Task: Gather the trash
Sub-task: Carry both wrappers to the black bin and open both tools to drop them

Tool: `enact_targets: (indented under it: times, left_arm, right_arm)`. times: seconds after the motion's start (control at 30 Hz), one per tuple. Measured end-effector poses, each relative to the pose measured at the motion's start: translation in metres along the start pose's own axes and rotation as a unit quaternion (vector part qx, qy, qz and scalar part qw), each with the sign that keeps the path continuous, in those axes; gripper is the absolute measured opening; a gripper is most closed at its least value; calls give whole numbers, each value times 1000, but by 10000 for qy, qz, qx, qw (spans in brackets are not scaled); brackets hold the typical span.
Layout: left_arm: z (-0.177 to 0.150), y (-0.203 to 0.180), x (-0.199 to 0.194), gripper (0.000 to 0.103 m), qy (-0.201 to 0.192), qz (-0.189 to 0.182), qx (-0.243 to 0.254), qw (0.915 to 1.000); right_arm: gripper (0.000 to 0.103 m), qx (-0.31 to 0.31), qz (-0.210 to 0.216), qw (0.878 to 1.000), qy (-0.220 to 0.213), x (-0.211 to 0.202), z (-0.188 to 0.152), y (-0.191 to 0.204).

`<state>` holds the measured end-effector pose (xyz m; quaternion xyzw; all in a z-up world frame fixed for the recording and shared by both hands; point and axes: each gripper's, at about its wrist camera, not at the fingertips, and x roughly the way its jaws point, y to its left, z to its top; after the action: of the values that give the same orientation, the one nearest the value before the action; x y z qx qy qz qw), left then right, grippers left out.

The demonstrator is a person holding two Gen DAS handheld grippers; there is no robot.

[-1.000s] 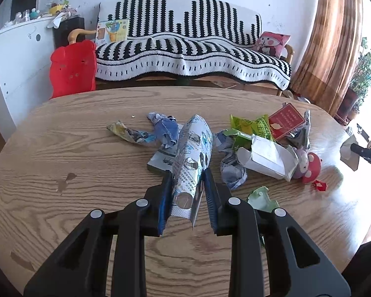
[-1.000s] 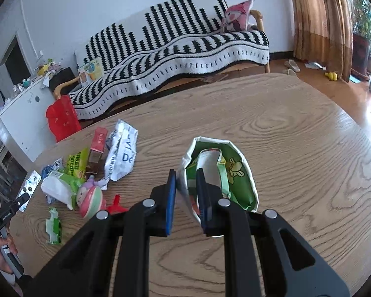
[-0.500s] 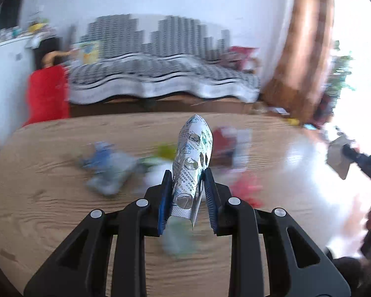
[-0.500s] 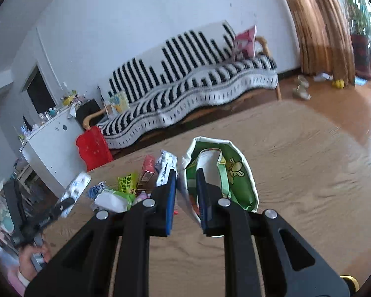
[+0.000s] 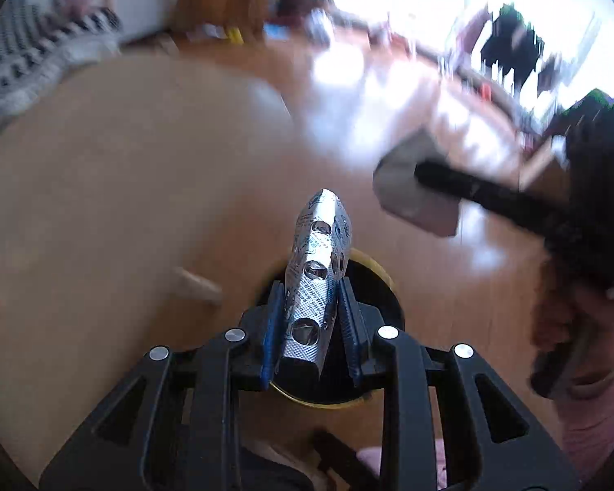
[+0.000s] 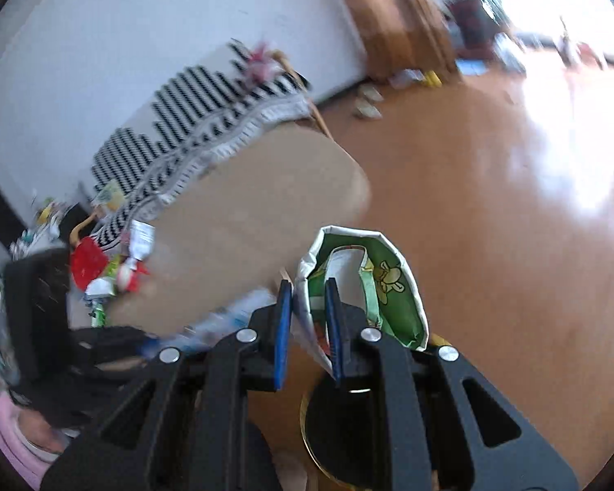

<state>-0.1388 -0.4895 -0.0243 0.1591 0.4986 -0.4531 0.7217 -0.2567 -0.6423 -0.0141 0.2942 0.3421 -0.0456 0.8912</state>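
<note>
Left tool (image 5: 312, 319) clamped on foil blister pack (image 5: 316, 270), right tool (image 6: 309, 323) pinching green wrapper (image 6: 372, 286). Both hang over the black bin (image 5: 372, 286), off the tabletop (image 6: 266, 212). Carry step done; next: open each over the bin mouth.

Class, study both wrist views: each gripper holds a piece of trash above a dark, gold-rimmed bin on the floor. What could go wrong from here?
1. The left gripper pinches only the lower end of the silver blister pack; released off-centre, it could miss the bin.
2. The right gripper grips one wall of the green carton, which sits beyond the bin's opening and might land on the floor.
</note>
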Motion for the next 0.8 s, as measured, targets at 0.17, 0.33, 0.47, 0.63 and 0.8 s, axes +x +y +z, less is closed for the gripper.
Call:
enact_targets:
  times: [0.17,0.33,0.47,0.63,0.8]
  left_arm:
    - [-27,-4,72,25,1021,-214,-217,9943]
    - [-24,-1,80,25,1041,-160,-274,9941]
    - [-24,-4,84,25,1072,-207,-248,9937]
    - [-22,-6,80,89,1074,-318,-380,9930]
    - [-21,-3,59,97,642,-71,-326,9974]
  right_arm:
    - [16,953,32,9911,926,47,-66,-61]
    - [16,1310,54,9864,993,56,-86,-76]
    - [16,1357,6,9856,1007,55,-84,-79]
    - [56,1627,39,9827,880,60,-75,-79]
    - [96,1896,-191,9807,448,36,-67,-91]
